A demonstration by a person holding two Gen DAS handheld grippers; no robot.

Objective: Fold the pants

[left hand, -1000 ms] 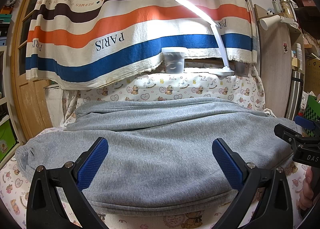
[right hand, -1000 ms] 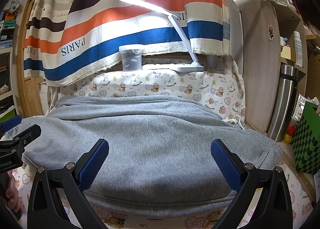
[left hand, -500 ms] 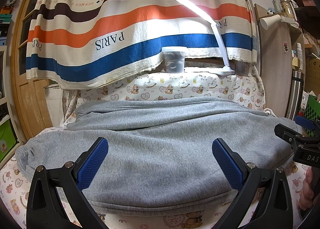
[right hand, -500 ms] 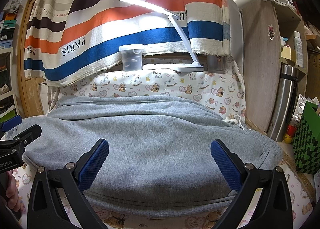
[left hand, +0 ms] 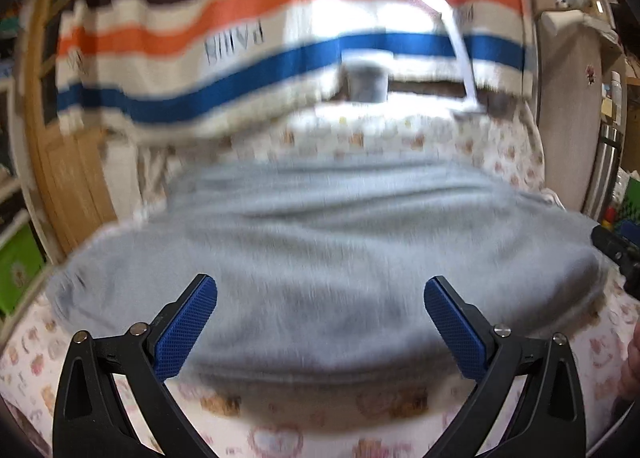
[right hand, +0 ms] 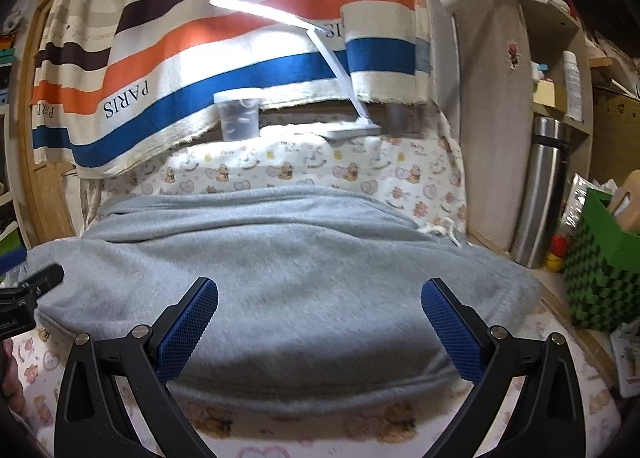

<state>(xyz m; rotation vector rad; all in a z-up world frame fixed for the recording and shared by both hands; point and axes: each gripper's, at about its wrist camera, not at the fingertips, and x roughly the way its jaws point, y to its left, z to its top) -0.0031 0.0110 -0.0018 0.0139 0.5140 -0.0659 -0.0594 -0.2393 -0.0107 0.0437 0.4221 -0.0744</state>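
Observation:
Grey sweatpants (left hand: 320,250) (right hand: 288,282) lie folded lengthwise across a table covered with a bear-print cloth (right hand: 304,438), waistband with its white drawstring (right hand: 440,228) at the right. My left gripper (left hand: 320,328) is open above the near edge of the pants, nothing between its blue pads. My right gripper (right hand: 320,328) is open too, over the near edge toward the waistband end. The left wrist view is blurred by motion. Each gripper shows at the edge of the other's view.
A striped blanket (right hand: 200,70) hangs behind the table, with a lit white desk lamp (right hand: 340,98) and a clear tub (right hand: 238,114) on the ledge. A steel thermos (right hand: 540,186) and a green checked basket (right hand: 600,270) stand at the right. A wooden door (left hand: 68,178) is at the left.
The left gripper has lifted and tipped downward, blurring its view. The right gripper has also shifted slightly. Both stay open and the pants have not moved.

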